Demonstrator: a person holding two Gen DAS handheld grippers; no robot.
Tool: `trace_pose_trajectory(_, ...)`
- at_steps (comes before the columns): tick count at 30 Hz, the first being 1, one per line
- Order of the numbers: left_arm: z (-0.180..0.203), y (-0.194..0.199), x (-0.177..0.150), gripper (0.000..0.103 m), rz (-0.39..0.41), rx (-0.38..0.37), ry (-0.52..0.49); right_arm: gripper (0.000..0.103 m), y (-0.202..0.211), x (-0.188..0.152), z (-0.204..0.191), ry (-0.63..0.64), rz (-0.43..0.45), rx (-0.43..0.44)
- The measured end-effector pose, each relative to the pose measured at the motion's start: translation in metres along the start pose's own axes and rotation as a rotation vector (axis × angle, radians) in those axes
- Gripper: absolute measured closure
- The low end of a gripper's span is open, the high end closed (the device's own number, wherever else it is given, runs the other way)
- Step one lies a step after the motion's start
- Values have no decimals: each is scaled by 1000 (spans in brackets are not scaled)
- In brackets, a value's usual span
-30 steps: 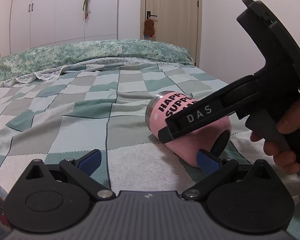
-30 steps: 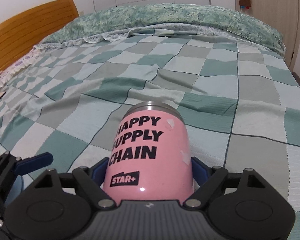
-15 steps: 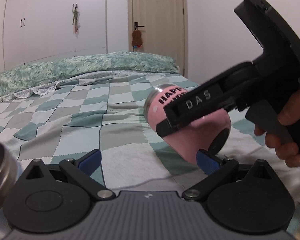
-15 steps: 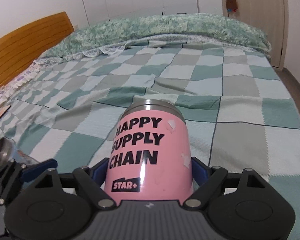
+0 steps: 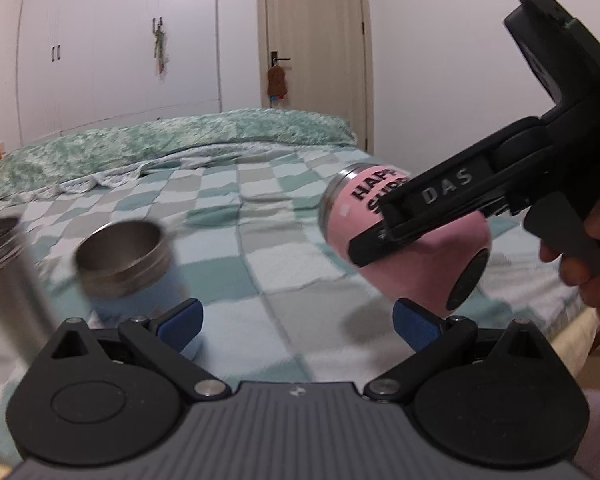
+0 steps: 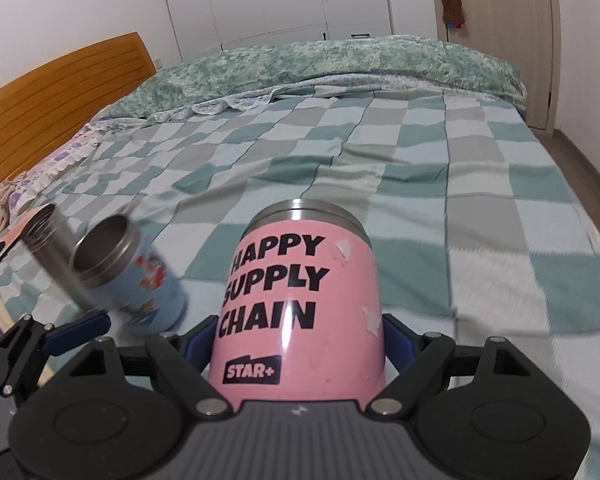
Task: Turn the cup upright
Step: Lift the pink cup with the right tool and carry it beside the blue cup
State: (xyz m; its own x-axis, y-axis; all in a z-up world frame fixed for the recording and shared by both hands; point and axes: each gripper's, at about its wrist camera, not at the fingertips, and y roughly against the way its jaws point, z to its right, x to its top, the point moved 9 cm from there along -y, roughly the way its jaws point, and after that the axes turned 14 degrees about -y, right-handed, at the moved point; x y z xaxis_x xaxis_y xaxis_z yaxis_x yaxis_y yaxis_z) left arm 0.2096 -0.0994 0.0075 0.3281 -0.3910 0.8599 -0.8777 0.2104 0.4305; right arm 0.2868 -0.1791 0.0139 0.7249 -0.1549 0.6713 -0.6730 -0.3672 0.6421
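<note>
Right wrist view: pink cup (image 6: 300, 304) is clamped between the right gripper (image 6: 298, 340) pads, tilted above the checked bed (image 6: 480, 200).
Left gripper (image 5: 298, 320) is spread wide, holding nothing; blue cup (image 5: 134, 268) and steel flask (image 5: 12, 280) are blurred.

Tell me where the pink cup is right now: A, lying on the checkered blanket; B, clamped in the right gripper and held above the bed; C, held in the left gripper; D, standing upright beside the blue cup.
B: the right gripper pinches the pink cup at both sides, and the left wrist view shows it tilted above the blanket.
</note>
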Motion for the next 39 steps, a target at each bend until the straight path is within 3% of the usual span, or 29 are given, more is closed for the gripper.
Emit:
trace_pose_trajectory(15, -34, 50, -60, 0, -69, 69, 41, 19, -19, -78, -32, -69, -78, -43)
trace_pose_trajectory(25, -39, 59, -67, 0, -76, 83, 49, 19, -23, -77, -34, -50, -69, -66)
trace_pose_trajectory(27, -39, 61, -67, 0, -77, 85, 49, 15, -20, -75, -33, -51, -63, -66)
trace_pose_trajectory(29, -39, 63, -66, 0, -79, 86, 48, 5, -10, -71, -32, -49, -30, -48)
trace_pose_trajectory(34, -37, 65, -58, 0, -80, 83, 55, 0, 31, -57, -22, -29, 57, 13)
trace_pose_trajectory(39, -32, 66, -42, 0, -89, 72, 64, 0, 63, -43, 8, -1, 129, 1)
